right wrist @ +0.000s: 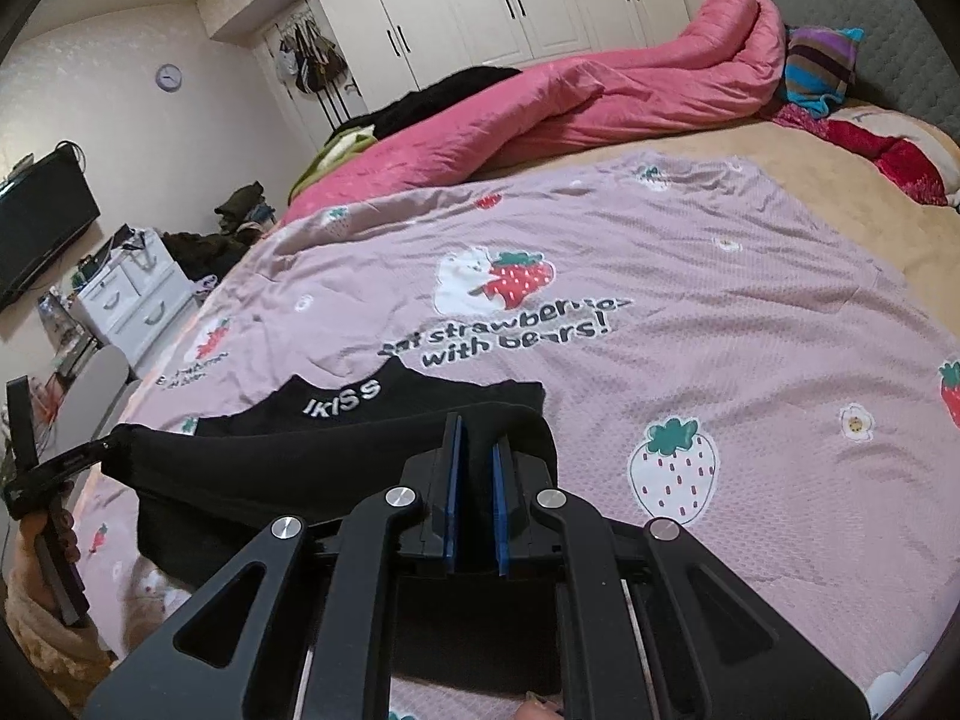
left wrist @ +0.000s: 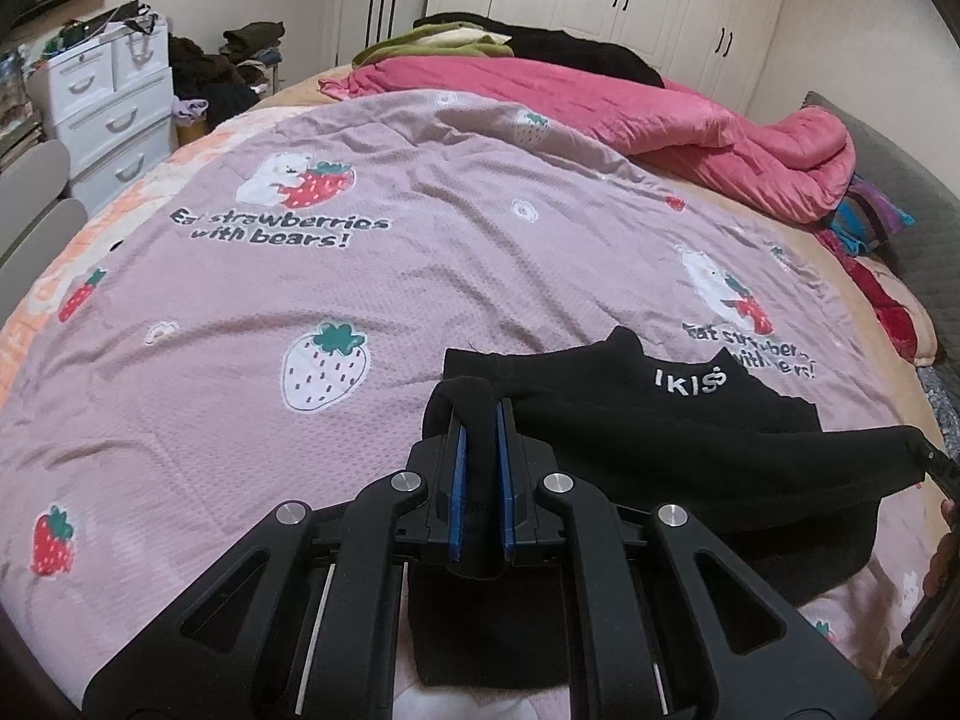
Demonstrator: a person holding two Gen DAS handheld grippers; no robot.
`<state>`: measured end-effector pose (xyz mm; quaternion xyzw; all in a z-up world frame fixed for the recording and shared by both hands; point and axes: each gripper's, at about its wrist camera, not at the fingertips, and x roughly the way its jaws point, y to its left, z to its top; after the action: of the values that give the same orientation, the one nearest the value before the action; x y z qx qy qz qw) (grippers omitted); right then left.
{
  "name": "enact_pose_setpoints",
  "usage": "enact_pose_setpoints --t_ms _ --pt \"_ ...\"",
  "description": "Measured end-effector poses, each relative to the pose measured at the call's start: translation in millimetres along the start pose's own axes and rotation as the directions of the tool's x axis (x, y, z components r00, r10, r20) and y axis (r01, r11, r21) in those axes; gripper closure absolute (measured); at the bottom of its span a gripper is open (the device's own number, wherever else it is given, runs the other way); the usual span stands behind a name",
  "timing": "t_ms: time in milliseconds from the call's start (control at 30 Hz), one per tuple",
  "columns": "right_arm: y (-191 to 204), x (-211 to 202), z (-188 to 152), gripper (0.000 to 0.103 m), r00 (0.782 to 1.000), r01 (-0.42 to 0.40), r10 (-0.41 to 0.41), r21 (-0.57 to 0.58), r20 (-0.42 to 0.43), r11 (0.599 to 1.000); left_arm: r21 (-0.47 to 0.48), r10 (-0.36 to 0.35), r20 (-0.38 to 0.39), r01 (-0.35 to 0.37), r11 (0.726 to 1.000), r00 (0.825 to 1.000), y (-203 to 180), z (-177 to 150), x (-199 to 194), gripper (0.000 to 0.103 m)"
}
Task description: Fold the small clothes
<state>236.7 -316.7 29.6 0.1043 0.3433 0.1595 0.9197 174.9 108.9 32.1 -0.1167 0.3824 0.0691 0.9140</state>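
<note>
Item: small black knit garment with white "IKISS" lettering (left wrist: 690, 420), lying low over the lilac strawberry-and-bear printed bedspread (left wrist: 360, 300), its far lettered edge resting on the cloth, its near edge raised between our two tools.

Left gripper (left wrist: 478, 420): blue-padded jaws pressed together, pinching one near corner of the garment.

Right gripper (right wrist: 477, 450): jaws likewise pressed together on the opposite near corner; we see black fabric bunched around the pads.

Step, as we judge it: carrying the held edge over toward the lettered edge for a fold.

Risks: the thick bunched corners may slip from the pads; uneven travel of our two hands would skew the fold; dragging could wrinkle the bedspread and shift the lower layer.
</note>
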Motion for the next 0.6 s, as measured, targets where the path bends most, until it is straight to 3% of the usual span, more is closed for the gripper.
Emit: enact_pose_setpoints --t_ms 167,267,300,400,600 --pt "-1.3 17.7 -4.1 0.095 0.999 0.018 -0.018 -0.008 -0.030 1.000 0.002 0.022 -0.025 -0.022 1.000 0.999 -0.7 -3.8 15.9 0.099" --pt "-0.7 24.7 -6.0 0.084 0.998 0.041 -0.042 -0.019 -0.037 0.999 0.007 0.040 -0.036 -0.040 0.999 0.999 -0.4 -6.3 23.2 0.096" --pt "-1.2 25.3 -5.6 0.072 0.998 0.051 -0.052 -0.022 -0.031 0.998 0.007 0.045 -0.040 -0.045 0.999 0.998 0.2 -7.3 25.3 0.096" --pt "-5.1 24.6 -4.5 0.070 0.998 0.055 -0.055 -0.008 -0.023 0.998 0.007 0.059 -0.039 -0.058 0.998 0.998 2.7 -7.7 26.4 0.094" --pt "0.1 6.1 -8.9 0.070 0.998 0.062 -0.062 -0.044 0.020 0.997 0.011 0.064 -0.005 -0.064 0.998 0.998 3.4 -10.7 10.8 0.074"
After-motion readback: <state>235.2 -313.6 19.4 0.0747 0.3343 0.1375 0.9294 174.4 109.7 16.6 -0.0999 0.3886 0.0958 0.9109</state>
